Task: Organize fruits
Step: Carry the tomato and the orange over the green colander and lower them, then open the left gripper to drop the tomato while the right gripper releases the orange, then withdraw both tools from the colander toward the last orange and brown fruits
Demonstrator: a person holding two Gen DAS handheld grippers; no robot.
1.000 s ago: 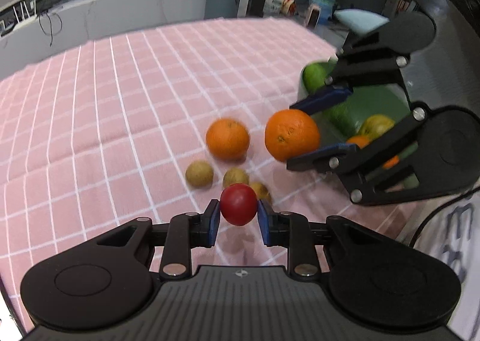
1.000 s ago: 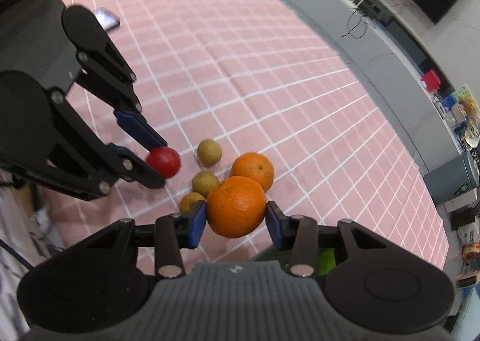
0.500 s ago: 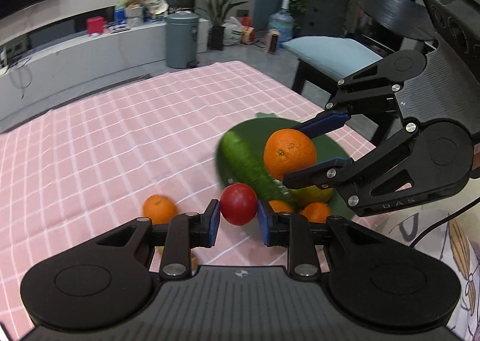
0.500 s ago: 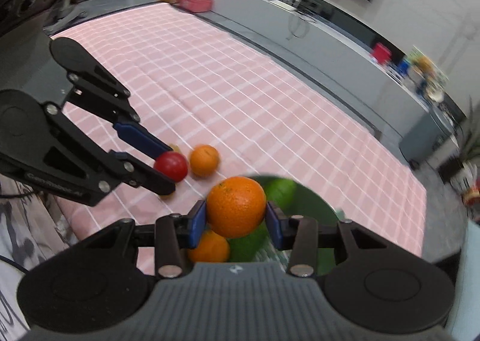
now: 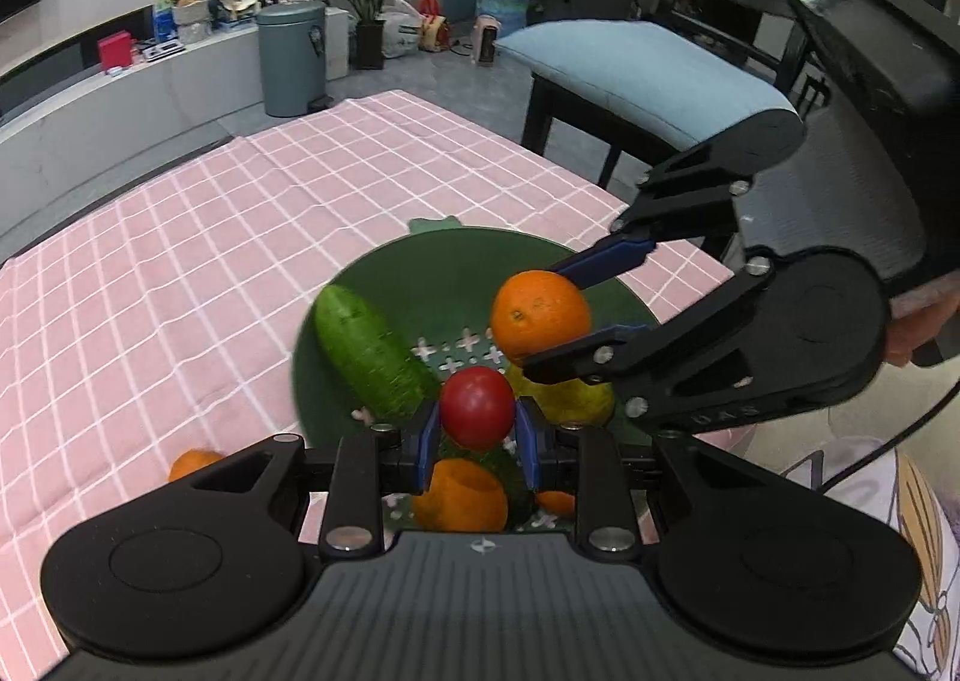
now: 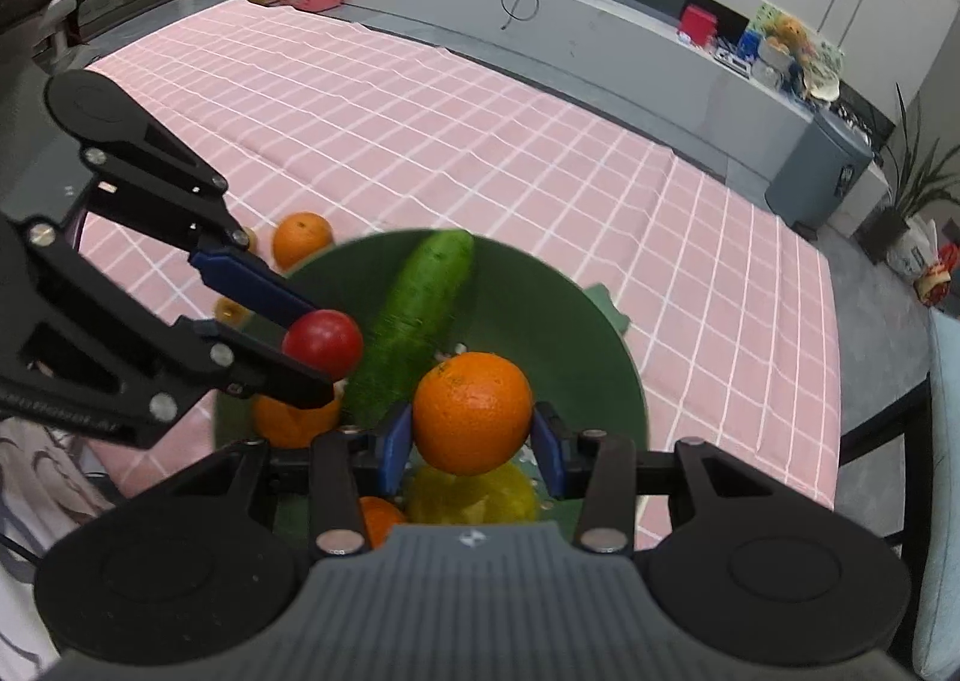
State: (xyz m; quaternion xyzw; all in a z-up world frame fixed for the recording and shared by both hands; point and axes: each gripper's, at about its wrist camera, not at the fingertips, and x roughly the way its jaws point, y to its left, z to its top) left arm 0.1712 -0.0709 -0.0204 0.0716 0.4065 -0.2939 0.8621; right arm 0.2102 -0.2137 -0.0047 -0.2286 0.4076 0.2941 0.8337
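Observation:
My left gripper is shut on a small red tomato, held over the green bowl. My right gripper is shut on a large orange, also above the bowl. In the left wrist view the right gripper comes in from the right with the orange. In the right wrist view the left gripper reaches in from the left with the tomato. Inside the bowl lie a cucumber, a yellow-green fruit and smaller oranges.
An orange lies on the pink checked tablecloth left of the bowl, with a small brownish fruit near it. A chair with a blue cushion stands past the table's right edge. A grey bin is on the floor.
Both grippers carried their fruit from above the loose fruit on the cloth rightwards until they hang over the green bowl. Both grips stayed shut throughout.

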